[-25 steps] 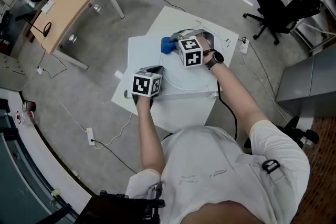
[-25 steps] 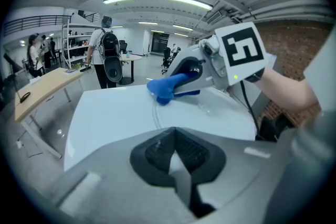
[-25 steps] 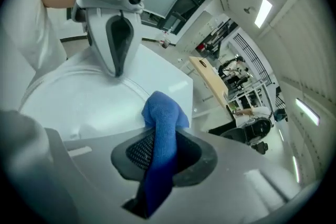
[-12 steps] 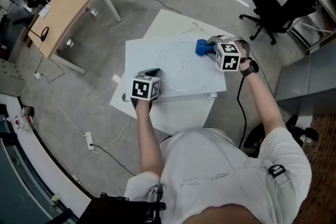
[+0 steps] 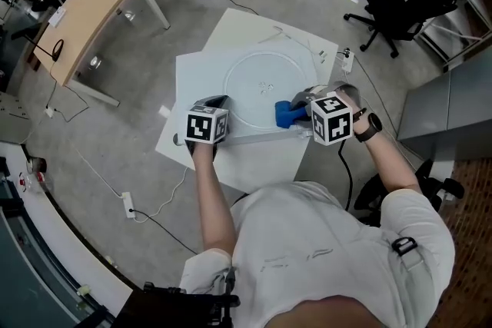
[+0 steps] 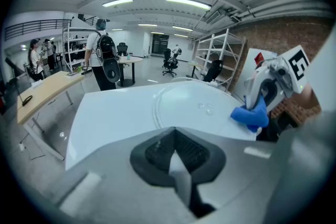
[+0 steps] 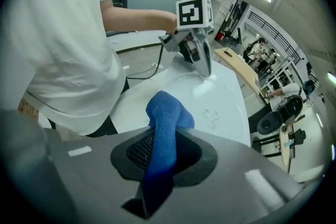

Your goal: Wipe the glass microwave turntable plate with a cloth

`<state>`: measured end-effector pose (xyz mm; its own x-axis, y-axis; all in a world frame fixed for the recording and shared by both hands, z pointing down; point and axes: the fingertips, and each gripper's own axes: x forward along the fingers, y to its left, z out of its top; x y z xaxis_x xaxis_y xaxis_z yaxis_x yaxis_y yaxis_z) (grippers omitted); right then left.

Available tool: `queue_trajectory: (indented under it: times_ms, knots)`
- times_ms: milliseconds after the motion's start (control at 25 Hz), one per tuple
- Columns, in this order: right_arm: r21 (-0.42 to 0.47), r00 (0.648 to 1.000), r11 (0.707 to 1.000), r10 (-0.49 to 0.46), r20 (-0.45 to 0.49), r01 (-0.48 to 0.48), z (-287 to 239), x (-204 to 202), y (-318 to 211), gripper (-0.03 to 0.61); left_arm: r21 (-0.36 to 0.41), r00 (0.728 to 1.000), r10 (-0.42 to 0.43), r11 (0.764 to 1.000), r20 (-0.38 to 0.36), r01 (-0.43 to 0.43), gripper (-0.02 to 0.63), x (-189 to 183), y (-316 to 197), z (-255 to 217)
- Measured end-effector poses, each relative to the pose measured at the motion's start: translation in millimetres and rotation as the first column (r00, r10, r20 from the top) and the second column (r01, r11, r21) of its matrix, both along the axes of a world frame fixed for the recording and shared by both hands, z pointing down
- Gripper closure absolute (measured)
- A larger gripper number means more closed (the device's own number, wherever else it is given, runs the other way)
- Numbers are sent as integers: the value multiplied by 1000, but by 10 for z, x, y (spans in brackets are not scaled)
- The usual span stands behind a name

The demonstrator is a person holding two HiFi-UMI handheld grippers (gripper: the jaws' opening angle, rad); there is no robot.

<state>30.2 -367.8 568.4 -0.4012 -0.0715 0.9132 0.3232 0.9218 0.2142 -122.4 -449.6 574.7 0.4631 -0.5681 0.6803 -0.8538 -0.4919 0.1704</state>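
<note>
The clear glass turntable plate (image 5: 261, 77) lies flat on a white table (image 5: 200, 65). A blue cloth (image 5: 286, 114) rests on the plate's near right rim, and my right gripper (image 5: 298, 116) is shut on it. In the right gripper view the cloth (image 7: 164, 123) runs up out of the jaws onto the plate (image 7: 220, 97). My left gripper (image 5: 220, 101) is shut, its tips down at the plate's near left rim. The left gripper view shows the plate (image 6: 194, 99) ahead, with the cloth (image 6: 251, 115) and the right gripper (image 6: 270, 89) at its right.
The table's near edge (image 5: 261, 140) runs just in front of both grippers. A wooden desk (image 5: 84, 11) stands at the upper left and black office chairs (image 5: 400, 8) at the upper right. Cables and a power strip (image 5: 127, 203) lie on the floor. People (image 6: 102, 55) stand far behind.
My right gripper has carried the cloth round the plate, from its far left rim across the far right to the near right rim. The left gripper has stayed put.
</note>
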Motion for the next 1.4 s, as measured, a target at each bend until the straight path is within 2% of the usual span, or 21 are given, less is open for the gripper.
queue_trajectory:
  times_ms: [160,400,640,840,1000,1080,1160,1240,1320,1400]
  knots:
    - [-11,994,998,-68,82,69,40,-521,120,508,-3,1000,1,1000,-4,-1,612,9,-4,-3]
    - [70,982,992,-110,154,100,72,-1082,-113,506,-11,1000,1,1000,-14,-2,612,20,9,16]
    - [194,976,972,-162,148,132,101,-1386,-575,508,-11,1000,-3,1000,-18,3,612,-7,-12,21]
    - [297,963,929,-257,82,223,106,-1490,-926,512,-16,1000,5,1000,-28,-5,612,-31,-21,39]
    - [379,972,906,-226,58,188,141,-1385,-1305,522,-11,1000,-16,1000,-4,16,612,-75,-21,12]
    - [450,978,873,-206,-10,189,160,-1249,-1514,523,-12,1000,2,1000,-16,-2,612,-44,-21,35]
    - [528,970,814,-206,-127,242,156,-1060,-1671,523,-15,999,17,1000,-29,-18,612,-17,-21,53]
    - [588,936,732,-223,-272,345,168,-835,-1763,523,-17,999,19,1000,-31,-20,612,-20,-22,56]
    - [616,885,646,-238,-399,451,175,-616,-1787,522,-16,1000,13,1000,-27,-14,612,-39,-19,48]
    - [620,845,589,-237,-479,517,170,-424,-1760,522,-11,1000,7,1000,-20,-7,612,-62,-17,27]
